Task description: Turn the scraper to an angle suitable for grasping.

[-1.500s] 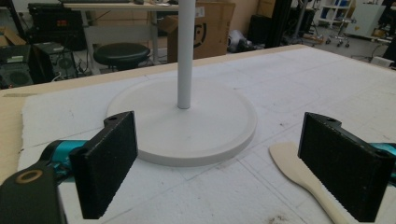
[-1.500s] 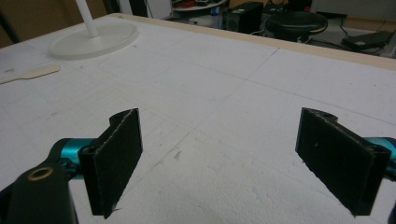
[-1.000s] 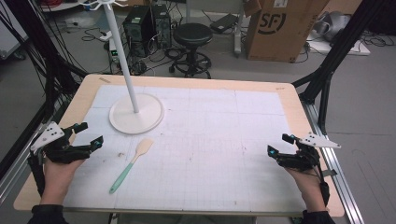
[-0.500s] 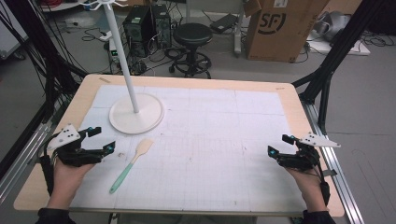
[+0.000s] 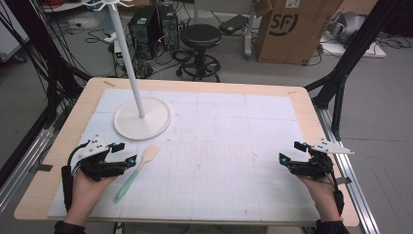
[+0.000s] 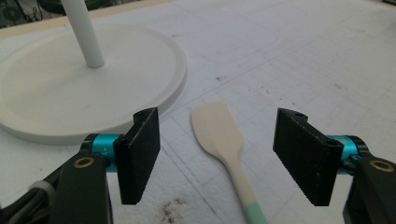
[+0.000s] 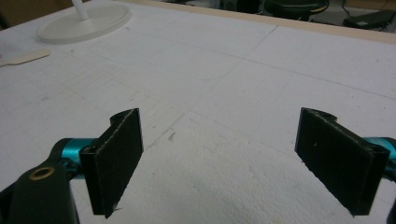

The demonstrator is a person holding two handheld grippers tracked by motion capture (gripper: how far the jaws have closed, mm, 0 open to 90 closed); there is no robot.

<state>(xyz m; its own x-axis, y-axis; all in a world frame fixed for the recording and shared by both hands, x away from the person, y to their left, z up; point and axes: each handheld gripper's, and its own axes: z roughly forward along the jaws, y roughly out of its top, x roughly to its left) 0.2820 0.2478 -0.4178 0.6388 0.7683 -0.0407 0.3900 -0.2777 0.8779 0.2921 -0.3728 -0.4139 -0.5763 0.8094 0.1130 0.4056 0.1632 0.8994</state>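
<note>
Table: a white mat [image 5: 219, 161] on a wooden top, with a stool [image 5: 200, 36] and a brown box [image 5: 287, 29] on the floor behind.
Left gripper [image 5: 125, 153]: held low over the mat, jaws wide apart, holding nothing.
Spatula [image 5: 138, 165]: lies flat just in front of the left gripper, its pale blade lined up with the gap between the jaws.
Stand [image 5: 142, 118]: its round white base sits just past the spatula.
Right gripper [image 5: 290, 152]: far from the spatula, near the mat's edge, jaws wide apart, bare mat ahead.
</note>
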